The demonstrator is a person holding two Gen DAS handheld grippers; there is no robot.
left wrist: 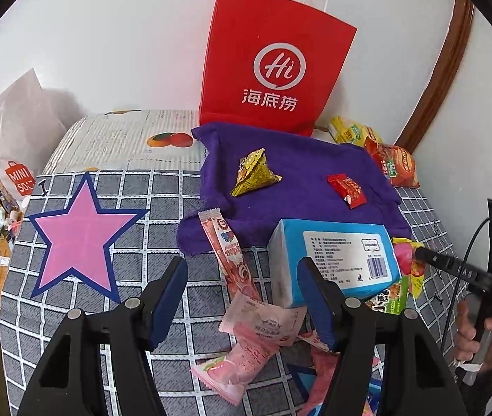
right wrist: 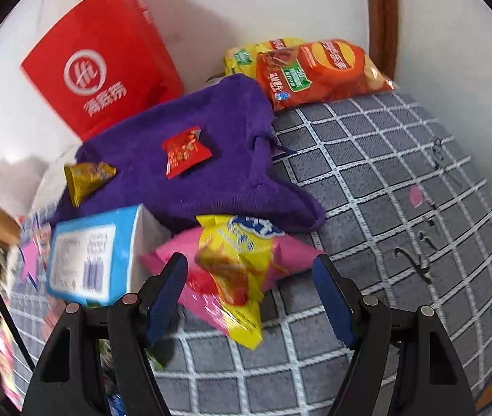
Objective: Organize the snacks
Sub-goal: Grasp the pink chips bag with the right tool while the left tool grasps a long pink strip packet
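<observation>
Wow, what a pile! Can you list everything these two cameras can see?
Red paper carrier bag: 1, red with white logo, upright against the wall.
Purple towel: 1, purple, spread before the bag.
Yellow pyramid-shaped packet: 1, yellow, on the towel.
Small red wrapped snack: 1, red, on the towel.
Blue and white carton: 1, at the towel's near edge.
Orange crisp bag: 1, orange, back right corner.
Yellow snack bag: 1, behind the orange one.
Yellow and pink snack packet: 1, before the right fingers.
Long red stick packet: 1, beside the carton.
Pale pink sachets: at least 2, between the left fingers.
Pink star: 1, on the grey checked cloth.
White shopping bag: 1, far left.
Left gripper: open.
Right gripper: open.
</observation>
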